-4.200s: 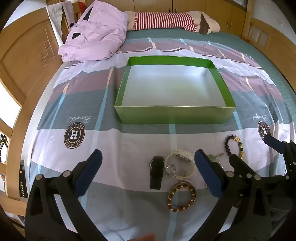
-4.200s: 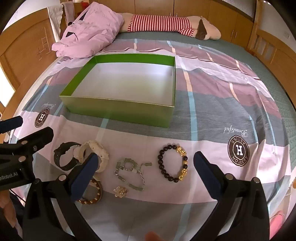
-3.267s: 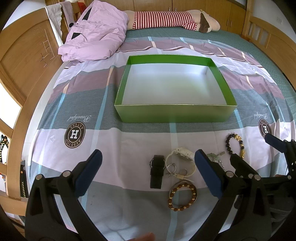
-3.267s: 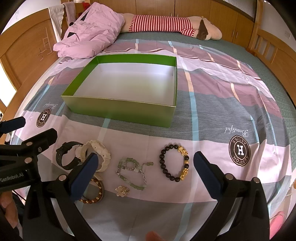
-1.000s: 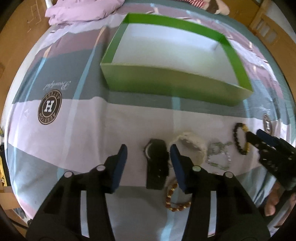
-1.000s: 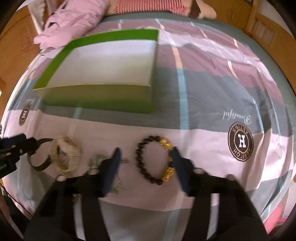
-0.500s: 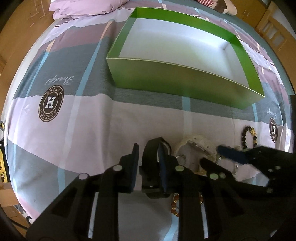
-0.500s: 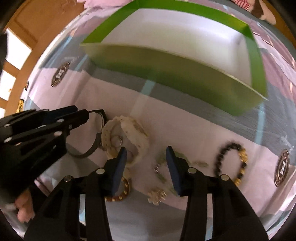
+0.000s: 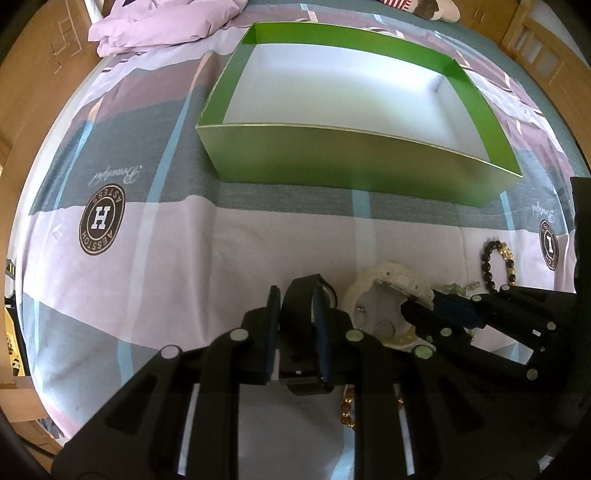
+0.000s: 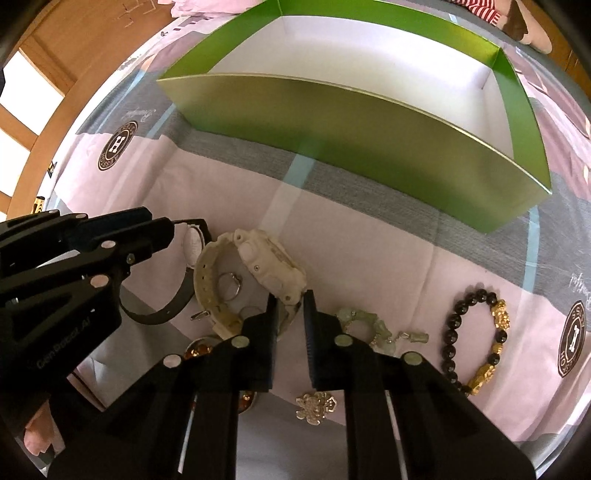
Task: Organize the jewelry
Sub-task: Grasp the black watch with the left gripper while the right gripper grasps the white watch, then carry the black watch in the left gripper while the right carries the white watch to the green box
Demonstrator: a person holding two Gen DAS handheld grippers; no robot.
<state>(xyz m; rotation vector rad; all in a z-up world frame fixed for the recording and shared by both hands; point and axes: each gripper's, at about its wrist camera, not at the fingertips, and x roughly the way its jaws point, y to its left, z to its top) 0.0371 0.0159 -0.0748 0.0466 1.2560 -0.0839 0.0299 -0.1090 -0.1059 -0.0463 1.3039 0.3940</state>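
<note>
Jewelry lies on the bedsheet in front of an empty green box (image 9: 354,162) (image 10: 351,140). My left gripper (image 9: 295,314) (image 10: 162,229) points down, its jaws closing, and its pads press the strap of the black watch (image 9: 301,299) (image 10: 166,314). My right gripper (image 10: 290,310) (image 9: 417,306) is also closing, with the lower edge of the cream watch (image 10: 269,269) (image 9: 388,280) pinched between its pads. A silver ring (image 10: 231,284) lies inside the cream watch's loop.
To the right lie a green jade bracelet (image 10: 369,325), a black-and-gold bead bracelet (image 10: 476,332) (image 9: 498,266) and a silver flower charm (image 10: 316,404). A brown bead bracelet (image 9: 347,410) is half hidden under the grippers. A lilac quilt (image 9: 166,22) is bunched at the head.
Both grippers dropped from wide open above the bed onto the jewelry. The left narrowed around the black watch. The right swung left from the bead bracelet to the cream watch and narrowed.
</note>
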